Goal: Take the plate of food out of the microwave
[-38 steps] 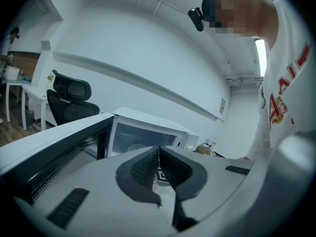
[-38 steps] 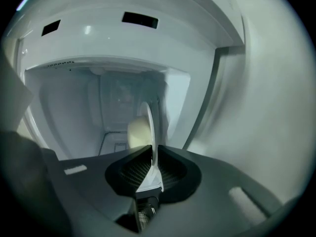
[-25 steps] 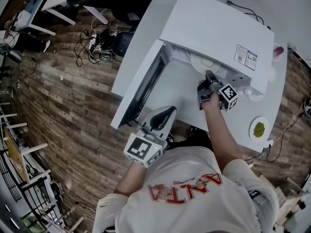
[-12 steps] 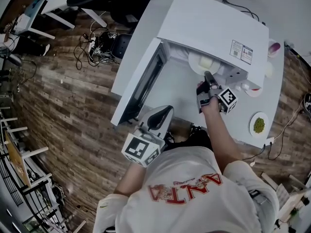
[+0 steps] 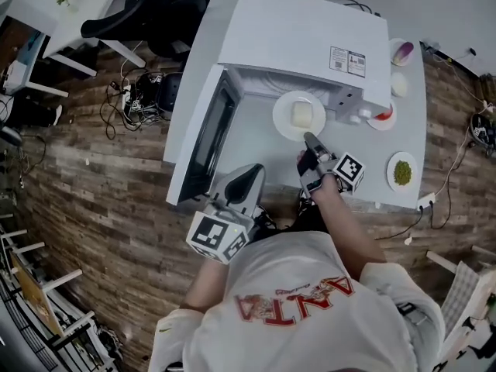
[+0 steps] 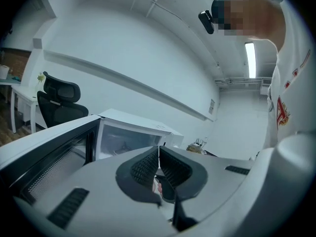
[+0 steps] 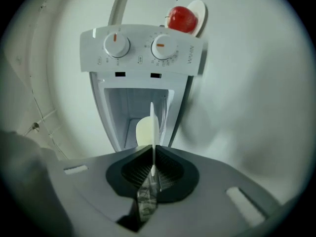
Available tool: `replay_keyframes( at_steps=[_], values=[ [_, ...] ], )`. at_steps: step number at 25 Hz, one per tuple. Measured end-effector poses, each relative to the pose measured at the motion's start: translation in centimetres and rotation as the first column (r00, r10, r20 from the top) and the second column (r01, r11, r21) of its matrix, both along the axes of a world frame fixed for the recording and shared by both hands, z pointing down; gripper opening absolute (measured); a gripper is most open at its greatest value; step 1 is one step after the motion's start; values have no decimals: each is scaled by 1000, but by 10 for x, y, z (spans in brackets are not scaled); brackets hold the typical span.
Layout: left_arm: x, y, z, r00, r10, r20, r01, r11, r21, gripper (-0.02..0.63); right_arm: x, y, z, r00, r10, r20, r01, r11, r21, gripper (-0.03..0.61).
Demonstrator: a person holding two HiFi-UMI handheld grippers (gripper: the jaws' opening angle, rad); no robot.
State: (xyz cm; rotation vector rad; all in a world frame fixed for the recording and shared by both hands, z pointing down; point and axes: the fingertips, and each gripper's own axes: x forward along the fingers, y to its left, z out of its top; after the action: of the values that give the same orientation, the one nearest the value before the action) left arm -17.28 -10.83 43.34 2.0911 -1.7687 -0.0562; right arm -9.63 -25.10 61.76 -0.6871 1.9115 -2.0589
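Since the earlier frames the plate (image 5: 283, 122) with its pale block of food (image 5: 301, 114) has been drawn out of the microwave (image 5: 302, 29) toward the near side. It is now seen wholly in front of the cavity, over the white table (image 5: 271, 157). Its near rim is clamped between the closed jaws of the right gripper (image 5: 310, 139), and in the right gripper view the plate is seen edge-on between the pads. The left gripper (image 5: 249, 178) is held with its jaws together on nothing, just beside the near end of the open door (image 5: 198, 142), which juts out at the plate's left. To the right, a dish with a red fruit (image 5: 384, 115) lies against the control panel (image 7: 143, 51), and a dish of green food (image 5: 401, 170) lies near the right gripper. A bowl (image 5: 401, 53) is set farther back. An office chair (image 5: 147, 14) and cables (image 5: 143, 91) are seen at the far left.
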Motion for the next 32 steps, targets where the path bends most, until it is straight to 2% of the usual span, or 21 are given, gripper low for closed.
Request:
replay_keyframes(
  at_steps=[8,12,17,24,32],
  values=[
    [42,-10,-2,989,150,-3,-150,989,6,14,72,57,22,997,60,-54,-62,997,-44,20],
    [63,-15,2,976,219,-5,-219,976,3,14,115,63,35,988,135,-81,-139,989,-43,19],
    [87,-23,5,958,286,0,-286,958,0,14,165,52,46,965,253,-77,-256,966,-39,20],
    [106,-30,6,945,327,7,-327,945,-13,14,219,31,60,924,365,-113,-371,928,-39,20],
    [108,-37,9,945,327,10,-327,944,-33,14,240,16,68,898,420,-129,-429,902,-47,23]
  ],
)
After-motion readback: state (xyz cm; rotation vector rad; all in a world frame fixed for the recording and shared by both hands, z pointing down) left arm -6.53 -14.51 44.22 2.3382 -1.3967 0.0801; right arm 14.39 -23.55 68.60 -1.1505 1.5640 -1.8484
